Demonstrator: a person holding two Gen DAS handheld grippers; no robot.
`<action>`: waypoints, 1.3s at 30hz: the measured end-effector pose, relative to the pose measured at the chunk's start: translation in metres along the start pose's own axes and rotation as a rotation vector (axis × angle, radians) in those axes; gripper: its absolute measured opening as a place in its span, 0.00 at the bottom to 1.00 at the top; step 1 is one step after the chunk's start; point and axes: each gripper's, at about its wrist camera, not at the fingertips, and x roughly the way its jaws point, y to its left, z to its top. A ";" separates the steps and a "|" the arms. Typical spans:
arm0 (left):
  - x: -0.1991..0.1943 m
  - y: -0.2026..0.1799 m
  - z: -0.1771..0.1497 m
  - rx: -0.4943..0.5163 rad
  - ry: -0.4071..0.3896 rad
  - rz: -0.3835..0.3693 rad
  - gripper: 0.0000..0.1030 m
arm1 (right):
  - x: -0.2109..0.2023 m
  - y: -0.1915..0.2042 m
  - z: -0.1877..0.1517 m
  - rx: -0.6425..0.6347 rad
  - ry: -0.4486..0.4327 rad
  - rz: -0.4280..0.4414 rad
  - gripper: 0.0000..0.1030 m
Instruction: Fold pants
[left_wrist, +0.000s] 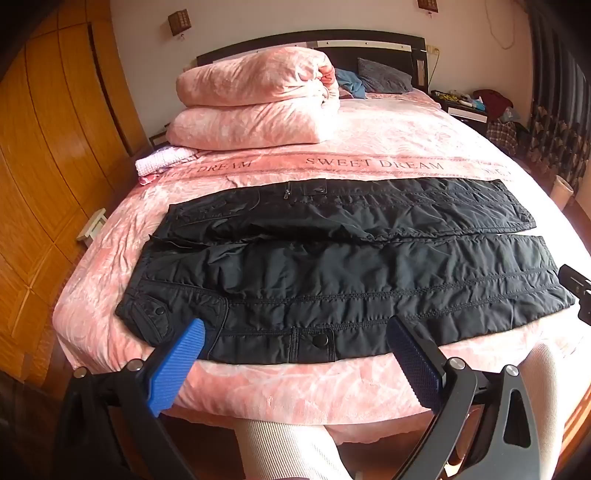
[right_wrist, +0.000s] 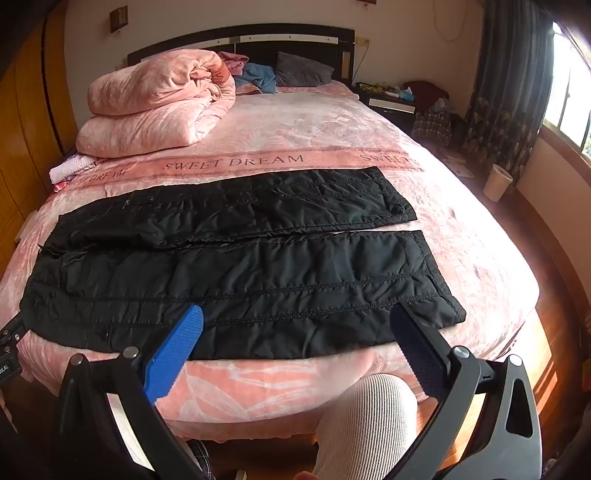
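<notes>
Black padded pants (left_wrist: 332, 266) lie flat across the foot of a pink bed (left_wrist: 369, 140), waist to the left, both legs stretched to the right with a narrow gap between them. My left gripper (left_wrist: 295, 334) hovers open above the near edge of the waist end, blue fingers (left_wrist: 181, 365) wide apart, nothing between them. In the right wrist view the same pants (right_wrist: 240, 273) spread ahead. There my right gripper (right_wrist: 295, 319) hangs open over the near leg close to its cuff, touching nothing.
A folded pink quilt (left_wrist: 255, 99) sits at the far left of the bed, with pillows and clothes by the dark headboard (right_wrist: 240, 35). Wooden wardrobe (left_wrist: 48, 147) on the left, nightstand (right_wrist: 391, 99), curtain and white bin (right_wrist: 496, 182) on the right. A person's white-clad knees (right_wrist: 362, 417) stand against the near bed edge.
</notes>
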 end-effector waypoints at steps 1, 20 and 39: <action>0.000 0.000 0.000 0.000 0.000 0.001 0.96 | 0.000 0.000 0.000 0.000 -0.001 0.001 0.98; 0.000 0.000 0.000 0.003 0.000 0.001 0.96 | -0.001 -0.002 -0.001 0.010 -0.004 0.005 0.98; 0.000 0.000 0.000 0.003 0.001 0.001 0.96 | 0.005 -0.003 -0.001 0.010 0.004 0.007 0.98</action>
